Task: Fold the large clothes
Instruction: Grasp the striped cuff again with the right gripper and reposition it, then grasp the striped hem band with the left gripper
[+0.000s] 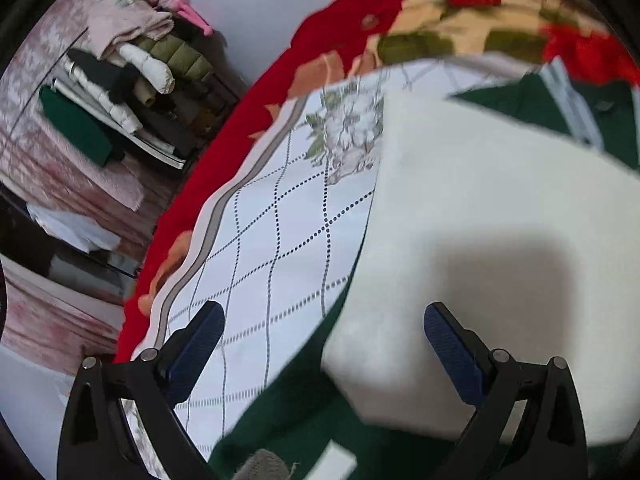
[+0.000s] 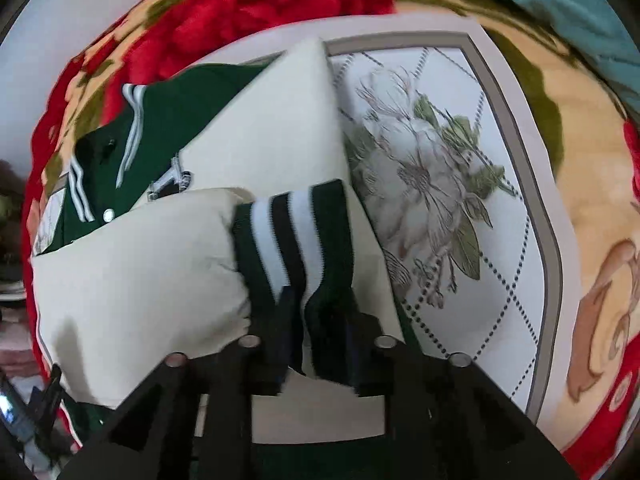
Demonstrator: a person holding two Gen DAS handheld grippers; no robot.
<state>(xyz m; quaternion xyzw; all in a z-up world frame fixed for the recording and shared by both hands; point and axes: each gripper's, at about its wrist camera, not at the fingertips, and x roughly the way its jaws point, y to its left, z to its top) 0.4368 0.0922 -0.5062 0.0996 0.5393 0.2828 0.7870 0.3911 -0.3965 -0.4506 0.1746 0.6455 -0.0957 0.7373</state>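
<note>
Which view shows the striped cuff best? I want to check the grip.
The right wrist view: the cuff fills the centre, pinched between the right gripper's fingers. The left wrist view shows only cream and green jacket fabric, no cuff.

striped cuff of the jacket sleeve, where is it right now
In the right wrist view the striped cuff sits low centre, pinched in the right gripper, lying over the cream sleeve.

A pale wall (image 1: 256, 4) backs stacked clothes (image 1: 132, 76) beside the bed (image 1: 224, 148).
</note>
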